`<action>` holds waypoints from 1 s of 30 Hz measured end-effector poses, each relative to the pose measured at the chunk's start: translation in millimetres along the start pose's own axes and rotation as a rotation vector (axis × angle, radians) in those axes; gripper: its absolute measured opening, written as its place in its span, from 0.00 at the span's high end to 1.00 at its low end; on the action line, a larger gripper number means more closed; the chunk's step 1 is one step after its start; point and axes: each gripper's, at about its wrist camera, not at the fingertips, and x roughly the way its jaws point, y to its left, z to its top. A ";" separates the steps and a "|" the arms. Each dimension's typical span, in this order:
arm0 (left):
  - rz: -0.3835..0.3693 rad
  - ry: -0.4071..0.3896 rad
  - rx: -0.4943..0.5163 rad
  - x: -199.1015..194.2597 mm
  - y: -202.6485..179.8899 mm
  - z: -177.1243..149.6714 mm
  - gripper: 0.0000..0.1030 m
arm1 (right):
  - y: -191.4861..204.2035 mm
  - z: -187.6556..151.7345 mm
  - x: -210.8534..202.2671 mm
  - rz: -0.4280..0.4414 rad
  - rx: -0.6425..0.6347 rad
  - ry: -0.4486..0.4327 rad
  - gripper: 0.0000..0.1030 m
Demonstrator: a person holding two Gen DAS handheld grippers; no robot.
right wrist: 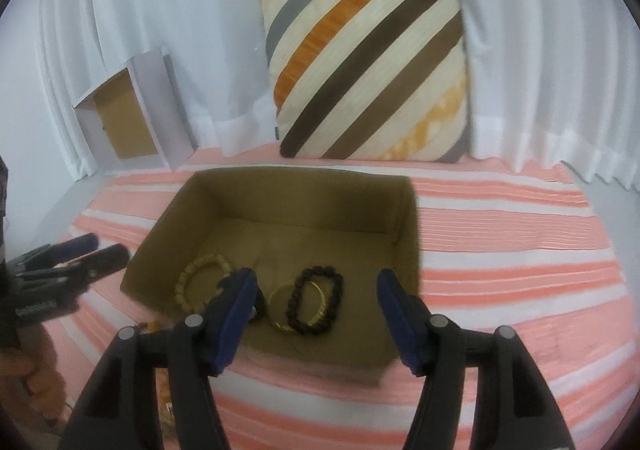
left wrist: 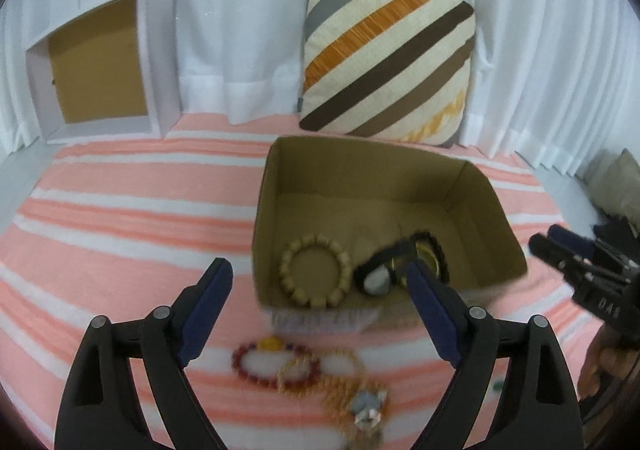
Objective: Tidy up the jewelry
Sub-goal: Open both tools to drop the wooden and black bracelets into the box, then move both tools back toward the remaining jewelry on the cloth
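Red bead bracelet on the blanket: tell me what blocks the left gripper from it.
Nothing visible does. The red bead bracelet lies on the striped blanket between the open left gripper's fingers, in front of the cardboard box. It lies tangled with the orange bead necklace.

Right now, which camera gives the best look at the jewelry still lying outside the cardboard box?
The left wrist view. The loose pile of beaded pieces lies on the striped cloth just in front of the cardboard box, between the open left gripper fingers, though blurred. The right wrist view shows only a sliver of it by the box's near corner.
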 end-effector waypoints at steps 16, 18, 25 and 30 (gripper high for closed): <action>0.009 0.098 0.012 -57.4 3.6 -153.9 0.13 | 2.3 -143.3 -109.0 -0.125 -0.019 -0.050 0.38; 0.000 0.116 -0.002 -56.2 5.1 -163.7 0.13 | 6.2 -159.1 -115.2 -0.130 -0.036 -0.044 0.38; 0.020 0.148 -0.007 -44.9 6.6 -189.0 0.13 | 4.6 -202.9 -121.7 -0.131 -0.019 0.006 0.38; 0.034 0.160 0.002 -37.1 6.0 -200.2 0.13 | 4.1 -217.8 -114.7 -0.134 -0.001 0.035 0.38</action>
